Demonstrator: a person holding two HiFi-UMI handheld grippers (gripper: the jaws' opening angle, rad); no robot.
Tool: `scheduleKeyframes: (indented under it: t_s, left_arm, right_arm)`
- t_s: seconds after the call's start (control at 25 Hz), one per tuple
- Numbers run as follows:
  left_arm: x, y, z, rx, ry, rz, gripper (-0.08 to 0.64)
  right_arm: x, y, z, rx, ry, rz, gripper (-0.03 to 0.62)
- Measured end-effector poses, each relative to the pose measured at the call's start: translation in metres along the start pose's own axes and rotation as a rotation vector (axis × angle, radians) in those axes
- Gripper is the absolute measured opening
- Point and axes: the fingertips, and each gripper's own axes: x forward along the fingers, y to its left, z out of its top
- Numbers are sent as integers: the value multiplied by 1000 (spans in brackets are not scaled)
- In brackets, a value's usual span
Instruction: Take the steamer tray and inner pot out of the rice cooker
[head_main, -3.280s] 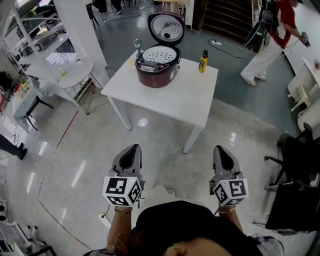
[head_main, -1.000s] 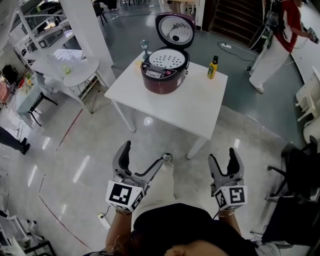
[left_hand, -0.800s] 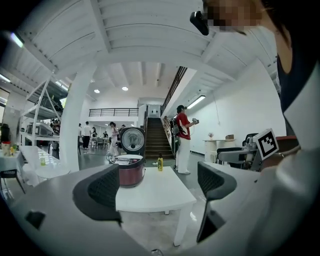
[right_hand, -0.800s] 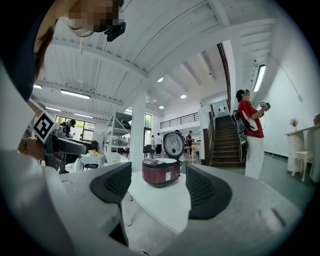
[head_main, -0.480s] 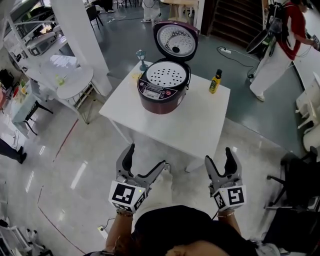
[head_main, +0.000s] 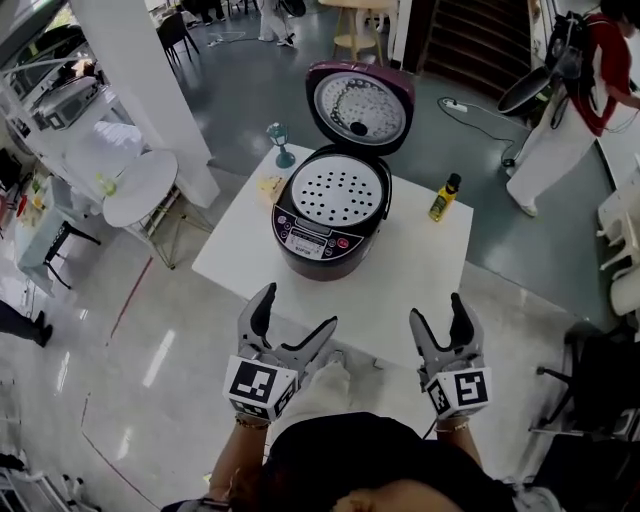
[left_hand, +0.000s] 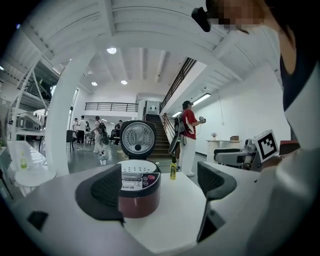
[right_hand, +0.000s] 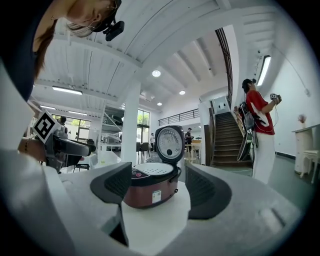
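A dark red rice cooker (head_main: 330, 225) stands on a white table (head_main: 400, 290) with its lid (head_main: 360, 105) swung up and back. A white perforated steamer tray (head_main: 343, 193) sits in its top; the inner pot under it is hidden. The cooker (left_hand: 139, 192) also shows in the left gripper view, and the cooker (right_hand: 150, 186) in the right gripper view, straight ahead between the jaws. My left gripper (head_main: 291, 318) is open, short of the table's near edge. My right gripper (head_main: 438, 316) is open too, over the near edge. Neither holds anything.
A yellow bottle (head_main: 443, 198) stands right of the cooker, a small teal goblet (head_main: 279, 143) and a yellowish object (head_main: 266, 186) to its left. A round white side table (head_main: 135, 185) and a white pillar (head_main: 150, 90) are at the left. A person (head_main: 575, 90) stands at the far right.
The table and cooker have come closer and lower in the head view. Both grippers opened from shut early on and have stayed open, now reaching the table's near edge.
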Motion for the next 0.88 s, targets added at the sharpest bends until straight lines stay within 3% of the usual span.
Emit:
scheduleKeyframes:
  t_s: [0.2, 0.32, 0.76, 0.88]
  left_arm:
    - [45, 28, 20, -22, -1, -41, 469]
    - [67, 52, 20, 9, -2, -25, 468]
    - [119, 120, 19, -54, 50, 3, 469]
    - [133, 134, 19, -32, 68, 21, 469]
  right_arm:
    - [56, -20, 6, -6, 18, -27, 333]
    - [86, -29, 5, -5, 28, -38, 333]
    - [158, -49, 2, -7, 63, -85, 333]
    - [172, -53, -1, -5, 83, -87, 333]
